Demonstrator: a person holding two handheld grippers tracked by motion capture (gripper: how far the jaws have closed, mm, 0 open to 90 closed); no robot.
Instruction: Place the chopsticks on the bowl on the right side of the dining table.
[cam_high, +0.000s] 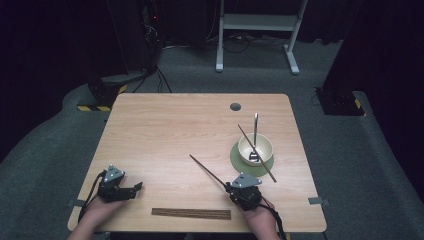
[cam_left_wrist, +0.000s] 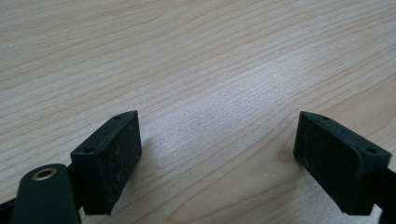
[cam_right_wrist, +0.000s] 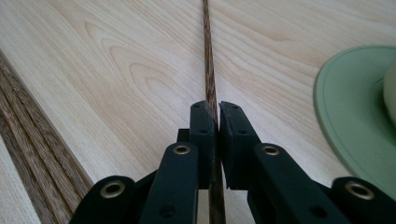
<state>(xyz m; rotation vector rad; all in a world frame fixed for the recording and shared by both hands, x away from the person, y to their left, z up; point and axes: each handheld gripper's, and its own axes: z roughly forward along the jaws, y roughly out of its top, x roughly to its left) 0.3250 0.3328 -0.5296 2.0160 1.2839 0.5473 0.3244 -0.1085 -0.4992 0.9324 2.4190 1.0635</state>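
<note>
The right gripper (cam_right_wrist: 215, 116) is clamping a dark wooden chopstick (cam_right_wrist: 208, 56) between its pads, the stick running on ahead of the fingertips low over the table (cam_high: 165, 125). Just right of those fingers a green saucer (cam_right_wrist: 355, 121) is carrying a cream bowl (cam_high: 255, 148) with a spoon (cam_high: 255, 131) and a second chopstick (cam_high: 257, 152). A brown strip (cam_right_wrist: 28, 140) is lying to their left. The left gripper (cam_left_wrist: 217, 154) is resting wide open over bare wood.

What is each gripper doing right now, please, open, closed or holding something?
Left gripper: open, nothing between its jaws, just above the table.
Right gripper: shut on a dark wooden chopstick.
</note>
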